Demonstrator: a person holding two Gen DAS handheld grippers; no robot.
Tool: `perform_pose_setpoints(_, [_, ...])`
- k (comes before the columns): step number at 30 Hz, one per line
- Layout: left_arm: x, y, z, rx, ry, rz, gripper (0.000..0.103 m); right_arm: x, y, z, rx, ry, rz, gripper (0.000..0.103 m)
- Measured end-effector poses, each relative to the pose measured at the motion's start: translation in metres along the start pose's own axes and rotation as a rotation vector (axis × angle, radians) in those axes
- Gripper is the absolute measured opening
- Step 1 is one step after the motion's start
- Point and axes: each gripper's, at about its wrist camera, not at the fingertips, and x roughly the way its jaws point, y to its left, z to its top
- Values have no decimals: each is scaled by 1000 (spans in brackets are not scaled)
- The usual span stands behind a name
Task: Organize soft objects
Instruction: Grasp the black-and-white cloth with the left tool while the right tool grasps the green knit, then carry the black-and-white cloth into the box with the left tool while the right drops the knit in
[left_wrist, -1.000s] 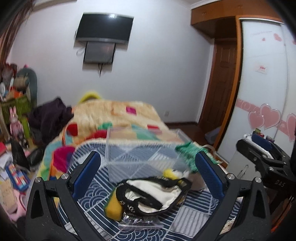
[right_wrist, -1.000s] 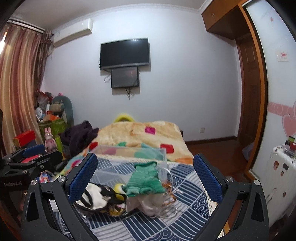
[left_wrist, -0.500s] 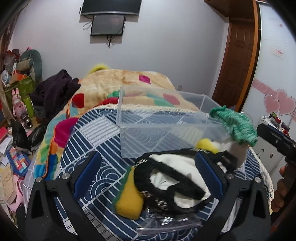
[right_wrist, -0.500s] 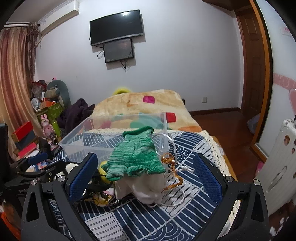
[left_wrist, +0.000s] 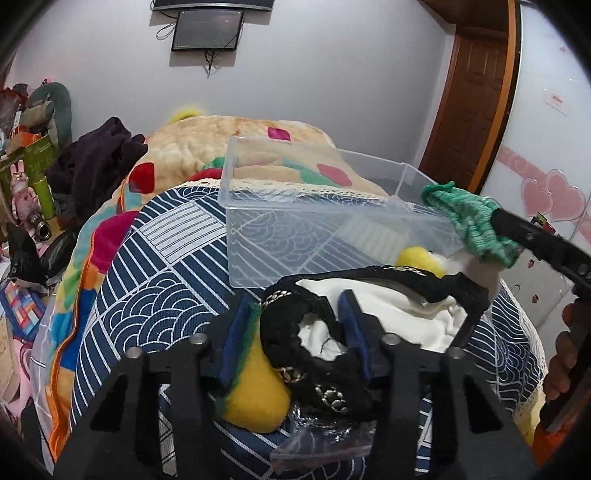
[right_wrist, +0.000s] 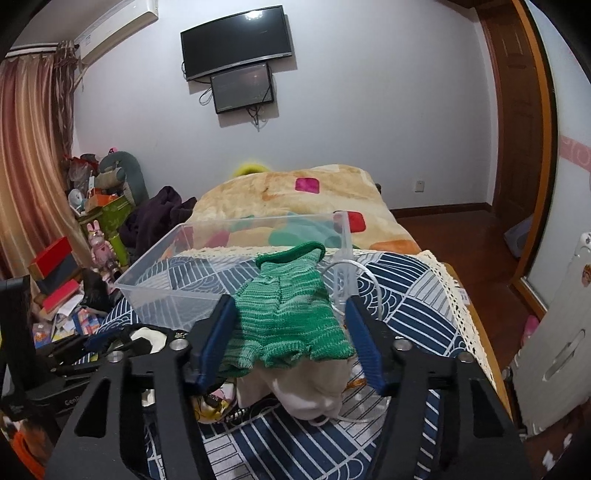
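A black-trimmed white pouch (left_wrist: 369, 317) lies on the patterned bed cover in front of a clear plastic bin (left_wrist: 314, 221). My left gripper (left_wrist: 295, 332) is shut on the pouch's black edge, beside a yellow-green plush piece (left_wrist: 255, 398). My right gripper (right_wrist: 288, 332) is shut on a green knitted garment (right_wrist: 288, 310) that lies over a cream cloth (right_wrist: 314, 391). The bin also shows in the right wrist view (right_wrist: 177, 273), just behind the garment. The green garment shows in the left wrist view (left_wrist: 469, 218) at the bin's right corner.
A clear plastic bag (left_wrist: 321, 443) lies under the pouch. A yellow ball (left_wrist: 413, 256) sits by the bin. White tubing (right_wrist: 354, 273) lies right of the garment. A blanket (right_wrist: 295, 199) covers the bed behind. Clutter (right_wrist: 74, 258) stands at the left, a white cabinet (right_wrist: 554, 332) at the right.
Both grippers moved forward and down to the pile and closed: the left onto the black-trimmed pouch, the right onto the green garment. Both were wide open before.
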Motion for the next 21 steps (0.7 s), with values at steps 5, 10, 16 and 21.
perform_pose_setpoints(5, [-9,-3,1,5,-19,-13,33,10,1,-3,-23,43,-14,39])
perform_pose_setpoints(10, [-25,-7,6,39,-69,-14,21,5,-4,-1,-4,39,1,24])
perform_pose_setpoints(16, [-49,-13,12,72,-139,-17,20,-9,-5,2,10,-6,26,19])
perform_pose_setpoints(21, [-61,-13,26,63,-174,-26,20,-18,0,10,-3,-39,45,19])
